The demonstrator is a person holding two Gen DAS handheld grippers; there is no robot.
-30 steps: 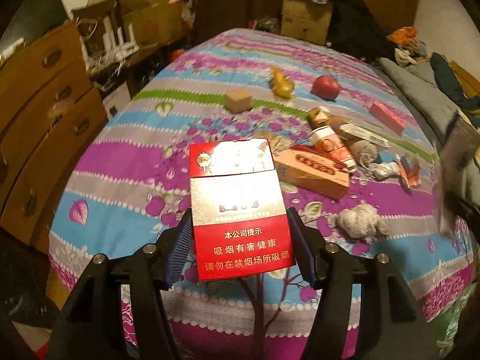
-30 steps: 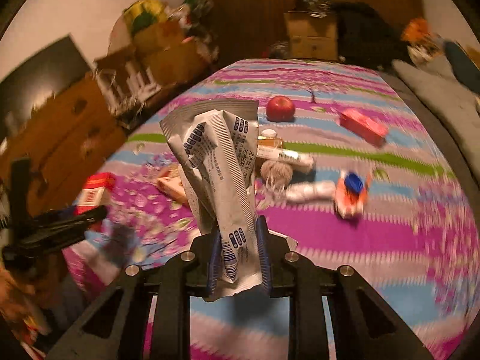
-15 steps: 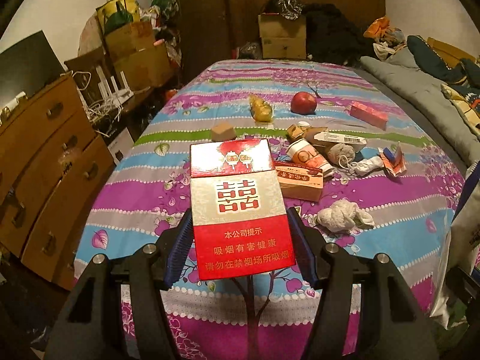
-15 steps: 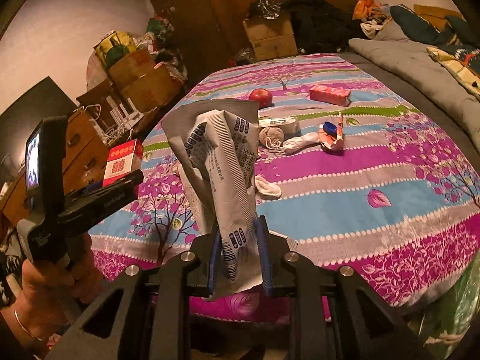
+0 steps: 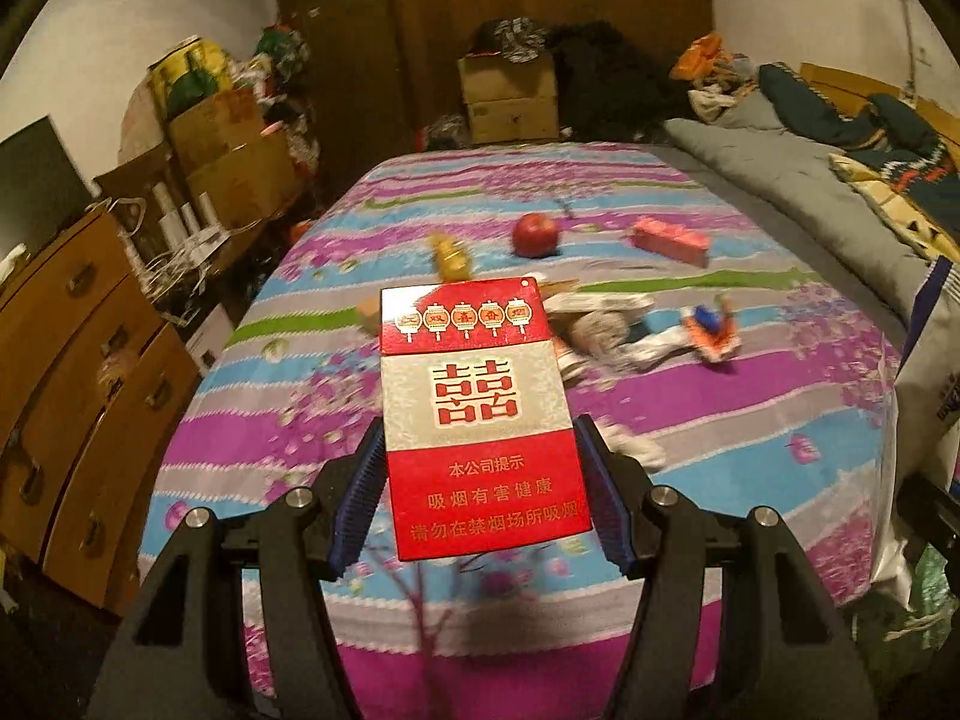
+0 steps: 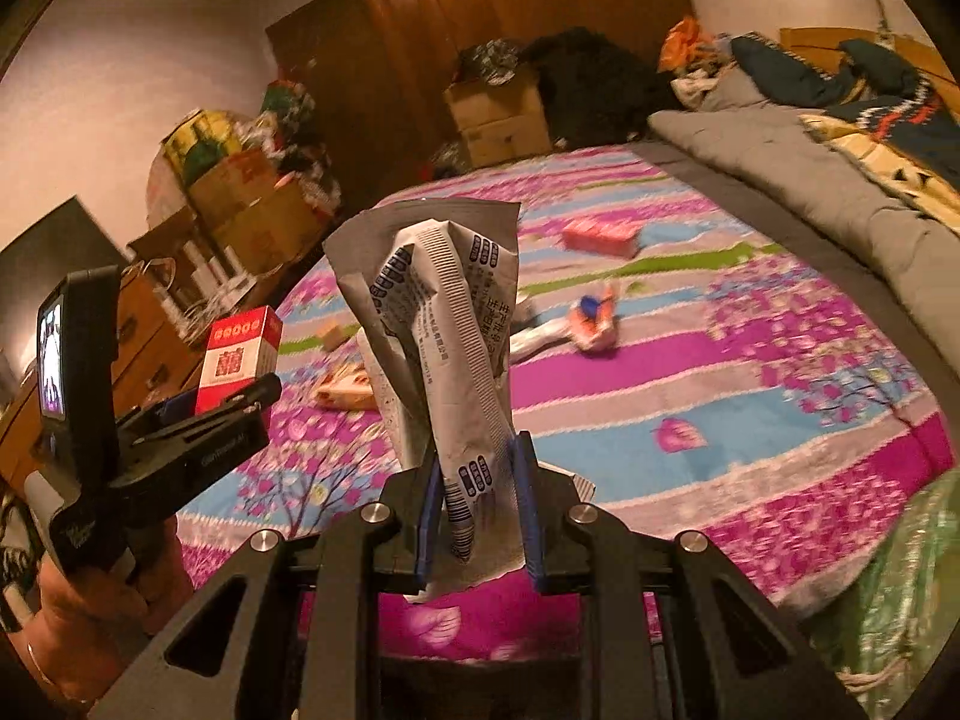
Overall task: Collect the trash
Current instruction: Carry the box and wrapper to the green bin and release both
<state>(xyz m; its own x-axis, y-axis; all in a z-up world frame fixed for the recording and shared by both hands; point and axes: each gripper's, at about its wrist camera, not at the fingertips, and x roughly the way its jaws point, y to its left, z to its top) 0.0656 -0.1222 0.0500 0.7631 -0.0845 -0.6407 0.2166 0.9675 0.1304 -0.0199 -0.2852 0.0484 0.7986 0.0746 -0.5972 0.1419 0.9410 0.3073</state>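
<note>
Above the bedspread [image 5: 690, 420] | left gripper [image 5: 480, 498] clamps red cigarette pack [image 5: 480, 420], lid closed | right gripper [image 6: 477, 498] pinches crumpled grey wrapper [image 6: 444, 324], contents unseen

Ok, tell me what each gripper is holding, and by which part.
Left gripper: red cigarette pack, clamped by its lower sides. Right gripper: crumpled white wrapper, pinched at its bottom end.

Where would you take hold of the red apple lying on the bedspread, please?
Grip the red apple across its round middle, coming straight down from above. It sits alone on the bedspread, so both flanks seem free; the yellow item lies apart.
</note>
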